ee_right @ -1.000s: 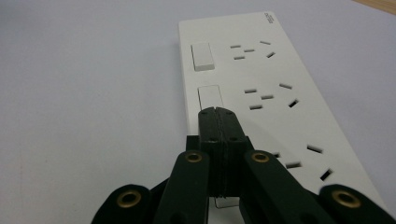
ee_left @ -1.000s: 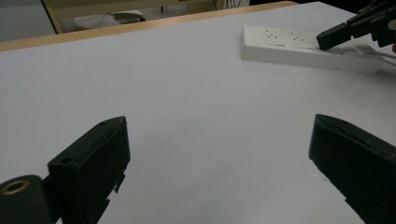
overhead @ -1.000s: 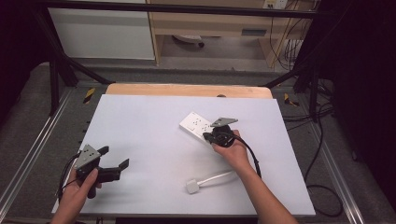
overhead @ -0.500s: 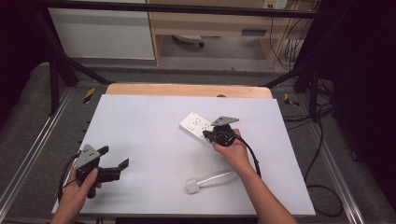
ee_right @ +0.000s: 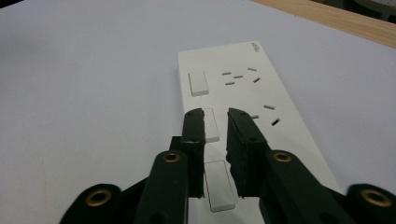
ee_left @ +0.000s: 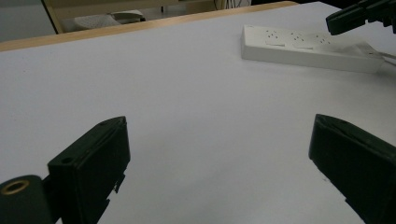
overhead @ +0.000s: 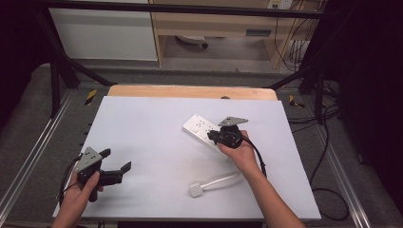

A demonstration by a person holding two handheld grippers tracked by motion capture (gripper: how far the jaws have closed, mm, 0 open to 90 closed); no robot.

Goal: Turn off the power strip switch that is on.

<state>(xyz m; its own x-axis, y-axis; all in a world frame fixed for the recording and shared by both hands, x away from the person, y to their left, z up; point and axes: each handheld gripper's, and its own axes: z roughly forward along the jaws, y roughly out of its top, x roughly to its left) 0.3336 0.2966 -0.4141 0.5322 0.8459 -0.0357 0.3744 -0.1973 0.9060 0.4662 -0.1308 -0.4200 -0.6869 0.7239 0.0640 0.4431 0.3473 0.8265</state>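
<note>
- Switches on the power strip (overhead: 205, 131) look to be the business in hand: the right gripper (ee_right: 215, 122) hangs low over the strip's row of rocker switches, jaws nearly together with a thin gap left, holding nothing.
- Power strip itself lies flat on the white table (overhead: 142, 123), a little right of centre and angled, its far end pointing toward the wooden edge at the back.
- From the right gripper view, the tips sit directly above the middle switch (ee_right: 211, 125), one jaw on either side of it; a second switch (ee_right: 197, 84) lies farther on, a third (ee_right: 219, 185) nearer, between the jaw bases. Whether the tips touch the strip I cannot tell.
- My guess is that this is the aiming step before a press. The next move would call for a short, straight dip onto the rocker, gentle enough not to skid the strip across the smooth table.
- Left gripper (overhead: 115, 167) rests well apart, near the front left corner, jaws spread wide and empty. In its own view the strip (ee_left: 308, 46) sits far off.
- White plug (overhead: 195, 190) with its cable (overhead: 221, 179) lies loose on the table, near the person's right forearm.
</note>
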